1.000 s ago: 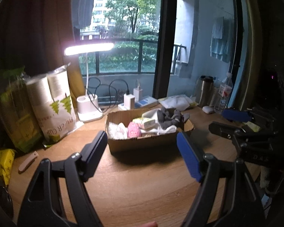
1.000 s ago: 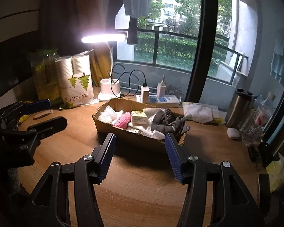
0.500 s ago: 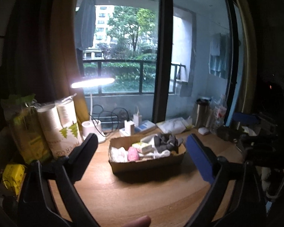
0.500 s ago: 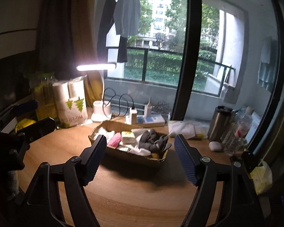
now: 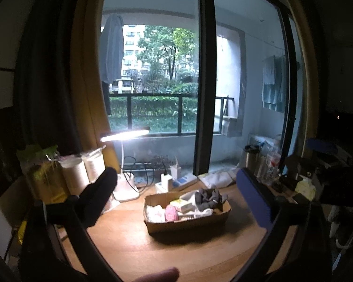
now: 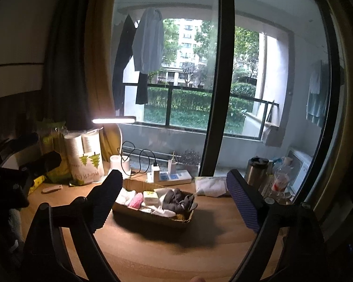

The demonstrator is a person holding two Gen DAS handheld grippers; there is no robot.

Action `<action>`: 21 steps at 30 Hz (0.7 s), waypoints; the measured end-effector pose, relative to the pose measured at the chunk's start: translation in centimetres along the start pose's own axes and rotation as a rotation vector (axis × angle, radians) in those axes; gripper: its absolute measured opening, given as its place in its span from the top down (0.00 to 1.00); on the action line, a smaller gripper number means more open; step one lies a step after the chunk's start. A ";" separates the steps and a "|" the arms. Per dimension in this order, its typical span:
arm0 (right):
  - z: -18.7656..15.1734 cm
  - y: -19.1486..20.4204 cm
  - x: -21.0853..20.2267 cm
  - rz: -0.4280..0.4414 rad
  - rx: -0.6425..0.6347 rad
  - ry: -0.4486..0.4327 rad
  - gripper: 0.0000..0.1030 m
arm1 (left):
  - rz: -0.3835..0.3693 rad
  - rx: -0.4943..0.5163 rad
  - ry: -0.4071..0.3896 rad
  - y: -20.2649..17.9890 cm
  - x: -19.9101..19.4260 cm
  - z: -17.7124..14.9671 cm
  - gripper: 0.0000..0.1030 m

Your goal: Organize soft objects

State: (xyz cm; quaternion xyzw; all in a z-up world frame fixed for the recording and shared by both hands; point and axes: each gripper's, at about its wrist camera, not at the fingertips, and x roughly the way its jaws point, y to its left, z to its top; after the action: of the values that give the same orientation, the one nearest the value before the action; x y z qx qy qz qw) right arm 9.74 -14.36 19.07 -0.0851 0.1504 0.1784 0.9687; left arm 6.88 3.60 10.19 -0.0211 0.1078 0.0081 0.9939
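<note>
A shallow cardboard box (image 5: 188, 223) stands on the wooden desk (image 5: 176, 253). It holds soft things: a dark grey cloth (image 5: 208, 198), a pink item (image 5: 171, 212), white cloths (image 5: 154, 211) and a small pale packet (image 5: 182, 205). The box also shows in the right wrist view (image 6: 153, 216), with the grey cloth (image 6: 178, 199) and pink item (image 6: 136, 199). My left gripper (image 5: 176, 195) is open and empty, held back from the box and above the desk. My right gripper (image 6: 174, 197) is open and empty, likewise back from the box.
A lit desk lamp (image 5: 126, 155), a paper-cup pack (image 6: 86, 157) and green bags (image 6: 53, 150) stand at the left. A power strip (image 6: 169, 177), a white cloth (image 6: 210, 185), a steel flask (image 6: 255, 170) and bottles (image 6: 278, 176) line the window side.
Both grippers have pulled back and up from the box, which now looks smaller and farther. Both pairs of jaws have opened wider.
</note>
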 end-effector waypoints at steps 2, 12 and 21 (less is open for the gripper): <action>0.3 0.0 -0.2 -0.004 0.001 -0.007 0.10 | 0.018 0.008 -0.005 -0.1 -0.2 0.4 0.01; 1.0 -0.1 -0.4 -0.015 0.013 -0.031 0.10 | 0.033 0.014 -0.019 0.0 -0.5 1.2 0.01; 1.1 -0.1 -0.5 -0.016 0.026 -0.040 0.10 | 0.051 0.041 -0.035 -0.8 -0.8 1.5 0.01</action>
State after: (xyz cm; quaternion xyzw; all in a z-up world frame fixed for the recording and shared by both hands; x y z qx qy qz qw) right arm 9.58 -14.36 20.31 -0.0702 0.1327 0.1703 0.9739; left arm 6.43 2.83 11.83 0.0022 0.0913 0.0314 0.9953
